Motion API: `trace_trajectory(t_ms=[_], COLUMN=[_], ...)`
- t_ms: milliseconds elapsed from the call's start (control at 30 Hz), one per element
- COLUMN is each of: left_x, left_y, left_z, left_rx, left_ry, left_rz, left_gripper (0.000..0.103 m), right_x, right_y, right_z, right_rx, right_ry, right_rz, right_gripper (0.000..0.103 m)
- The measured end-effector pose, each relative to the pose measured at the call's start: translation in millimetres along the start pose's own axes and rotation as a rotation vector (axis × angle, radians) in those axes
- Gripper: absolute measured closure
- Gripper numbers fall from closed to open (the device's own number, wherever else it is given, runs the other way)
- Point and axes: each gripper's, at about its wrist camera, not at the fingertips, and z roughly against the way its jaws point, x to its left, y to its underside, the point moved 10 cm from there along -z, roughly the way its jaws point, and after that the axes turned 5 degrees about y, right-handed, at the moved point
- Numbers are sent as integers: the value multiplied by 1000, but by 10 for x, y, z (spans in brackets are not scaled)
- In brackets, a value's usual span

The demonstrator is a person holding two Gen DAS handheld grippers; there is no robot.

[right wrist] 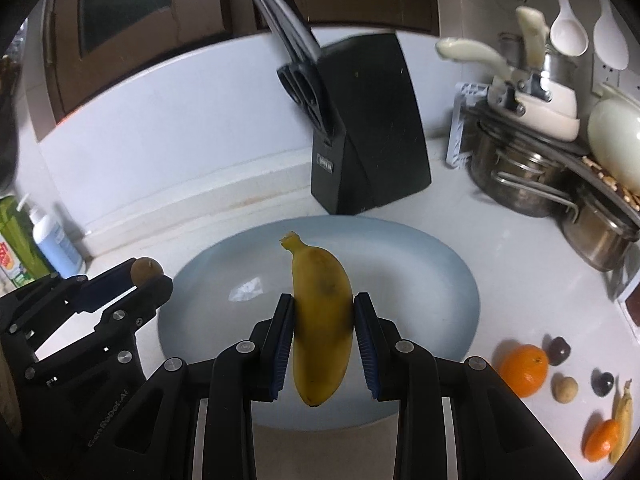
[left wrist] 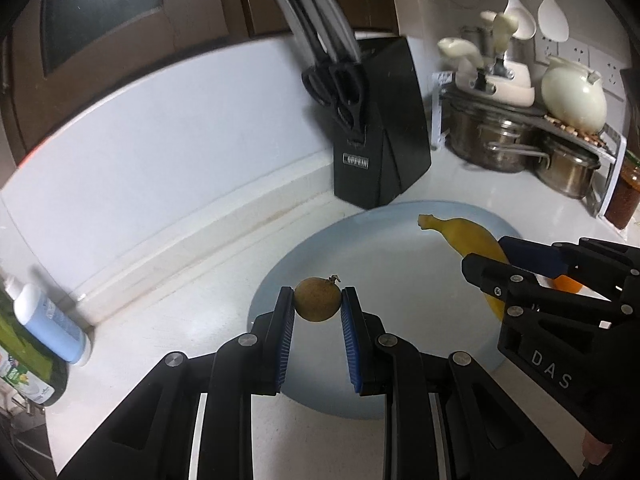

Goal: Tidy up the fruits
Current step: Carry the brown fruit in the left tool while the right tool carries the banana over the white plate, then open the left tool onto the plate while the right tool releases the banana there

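Note:
My left gripper (left wrist: pixel 318 300) is shut on a small round brown fruit (left wrist: pixel 318 299) and holds it over the left edge of the pale blue oval plate (left wrist: pixel 392 280). My right gripper (right wrist: pixel 323 312) is shut on a yellow banana (right wrist: pixel 320 312) and holds it above the plate (right wrist: pixel 420 264). In the left wrist view the right gripper (left wrist: pixel 492 264) comes in from the right with the banana (left wrist: pixel 468 236). In the right wrist view the left gripper (right wrist: pixel 148 276) with its brown fruit (right wrist: pixel 146 270) is at the plate's left edge.
A black knife block (right wrist: pixel 368 128) stands behind the plate. Steel pots (right wrist: pixel 520 176) on a rack sit at the back right. On the counter to the right lie an orange (right wrist: pixel 524 370), a small brown fruit (right wrist: pixel 564 388), two dark fruits, another orange and a small banana (right wrist: pixel 622 420). Bottles (left wrist: pixel 52 328) stand at left.

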Motion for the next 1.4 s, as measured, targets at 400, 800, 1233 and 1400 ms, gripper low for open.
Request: trace_trajectory(t_ms=[400, 800, 1233, 1400], left_x=[13, -42, -44, -41], left_y=[204, 317, 339, 272], left_z=[-548, -842, -858, -686], left_rx=[116, 181, 209, 186], left_ry=[22, 27, 61, 65], left_rz=[-5, -32, -7, 1], left_gripper=[79, 79, 62, 50], right_x=[25, 83, 55, -12], right_y=[102, 189, 155, 96], right_z=[-494, -725, -729, -581], right_rx=[100, 154, 155, 117], right_ry=[9, 1, -11, 9], right_rz=[20, 39, 10, 1], right_gripper=[71, 71, 67, 60])
